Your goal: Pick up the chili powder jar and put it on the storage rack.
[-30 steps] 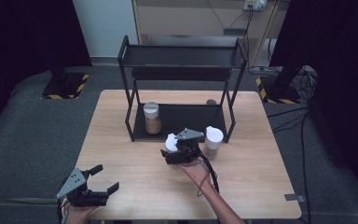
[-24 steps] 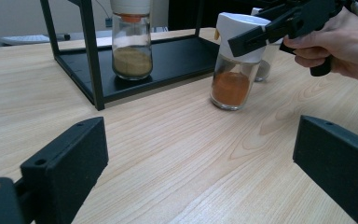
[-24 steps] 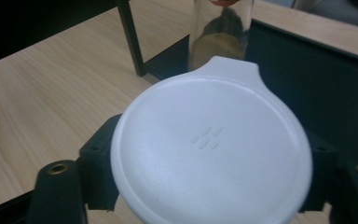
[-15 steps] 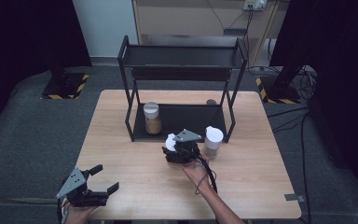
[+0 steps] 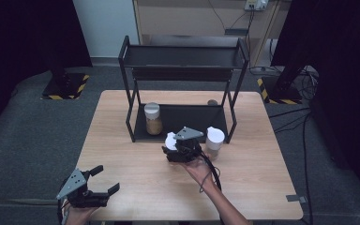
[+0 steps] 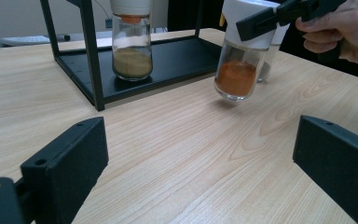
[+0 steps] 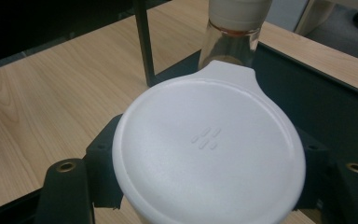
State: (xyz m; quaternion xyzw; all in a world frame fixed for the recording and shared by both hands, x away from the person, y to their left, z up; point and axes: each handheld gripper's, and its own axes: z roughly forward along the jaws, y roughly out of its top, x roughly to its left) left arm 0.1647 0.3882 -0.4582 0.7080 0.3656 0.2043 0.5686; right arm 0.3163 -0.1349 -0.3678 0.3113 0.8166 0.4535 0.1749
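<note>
Standing at table (image 5: 122,178) centre, rack (image 5: 183,56) lies at 12 o'clock of R gripper (image 5: 177,146), which has just closed and is clamped on orange-spice jar (image 6: 240,65), upright, just off wood. L gripper (image 5: 104,179) apart, idle at 7 o'clock.

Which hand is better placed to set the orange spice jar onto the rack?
Right. Its tongs are shut on the orange spice jar, lifted just before the rack. The left tongs hang open at the table's near edge.
</note>
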